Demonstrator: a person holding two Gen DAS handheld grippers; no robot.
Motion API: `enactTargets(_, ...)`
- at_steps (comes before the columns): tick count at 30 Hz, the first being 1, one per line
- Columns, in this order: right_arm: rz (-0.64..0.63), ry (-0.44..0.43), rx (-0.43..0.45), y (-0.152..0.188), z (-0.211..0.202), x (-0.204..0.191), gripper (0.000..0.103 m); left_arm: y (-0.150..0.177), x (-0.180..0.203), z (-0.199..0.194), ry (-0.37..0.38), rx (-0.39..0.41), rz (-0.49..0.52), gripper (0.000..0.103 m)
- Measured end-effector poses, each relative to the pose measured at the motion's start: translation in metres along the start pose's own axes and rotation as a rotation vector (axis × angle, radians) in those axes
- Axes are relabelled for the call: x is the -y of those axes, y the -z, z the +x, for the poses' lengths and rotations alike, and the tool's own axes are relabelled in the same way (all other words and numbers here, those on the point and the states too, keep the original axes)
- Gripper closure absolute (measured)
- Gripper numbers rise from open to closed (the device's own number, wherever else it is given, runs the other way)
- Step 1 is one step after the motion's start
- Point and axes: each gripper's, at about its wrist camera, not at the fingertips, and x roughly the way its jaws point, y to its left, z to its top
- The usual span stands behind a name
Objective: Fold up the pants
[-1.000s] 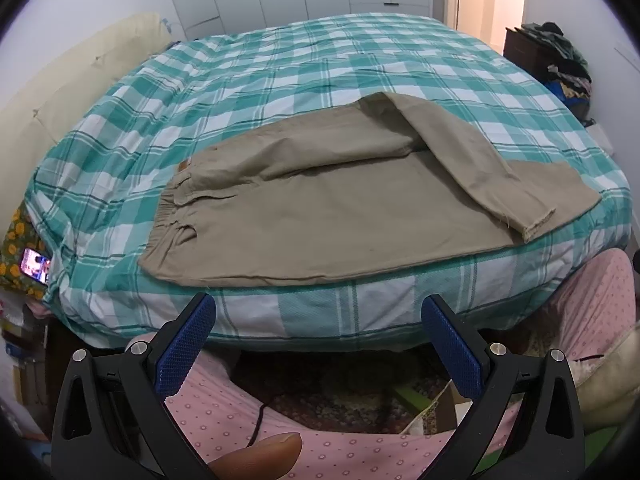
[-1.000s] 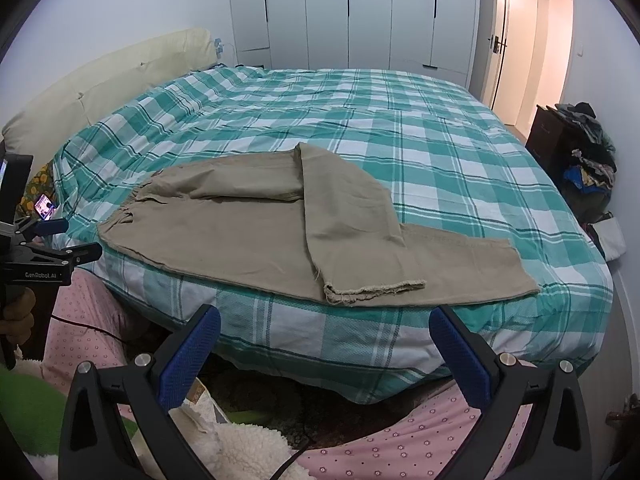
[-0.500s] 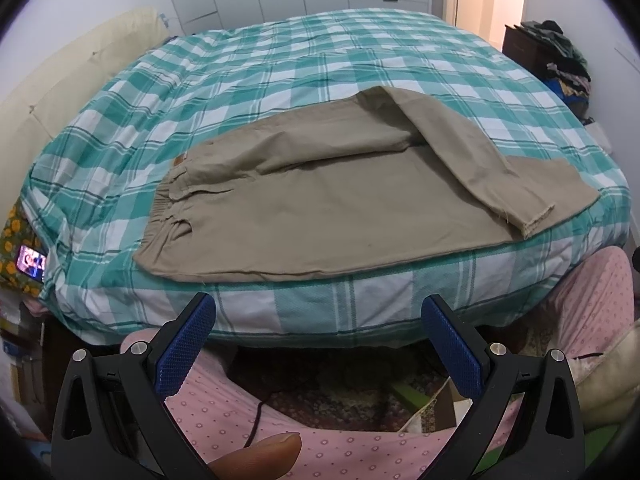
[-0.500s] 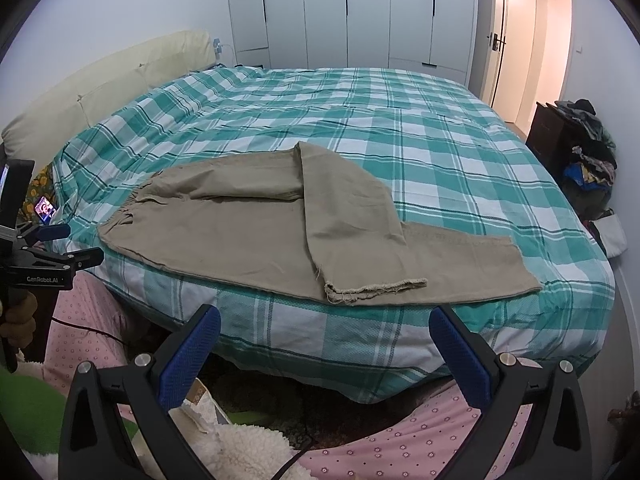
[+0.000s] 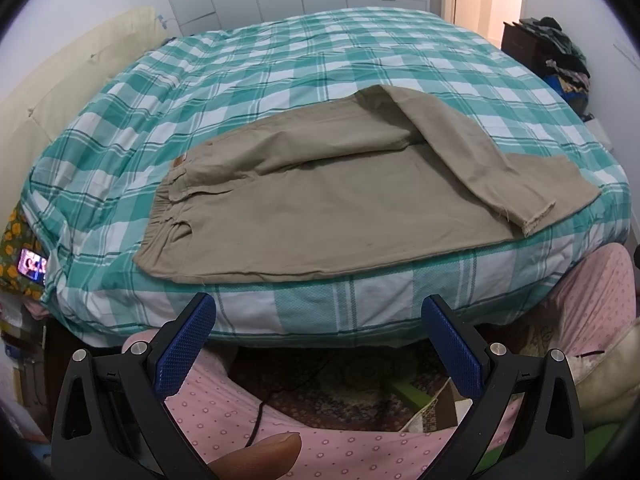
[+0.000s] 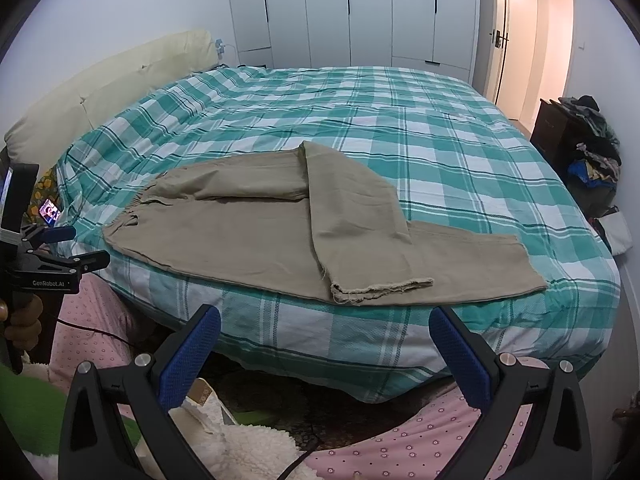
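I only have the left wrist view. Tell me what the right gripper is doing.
Observer: The right gripper is open and empty, short of the bed edge, facing the khaki pants.
Operator: Report the lower leg's cuff.
Observer: The lower cuff lies flat and uncovered, reaching past the folded-over leg's hem.
Operator: Describe the left gripper from outside.
Observer: The left gripper is open beside the waistband end, touching no cloth, gripped by a hand.
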Motion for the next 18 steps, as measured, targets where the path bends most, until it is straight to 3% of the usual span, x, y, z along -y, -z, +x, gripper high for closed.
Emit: enactTargets(18, 0.010, -0.004, 0.007, -0.0020, 0.0018, -0.0033, 0.000, -0.0007, 0.0015, -0.0003, -0.004, 0.001, 0.002, 0.000)
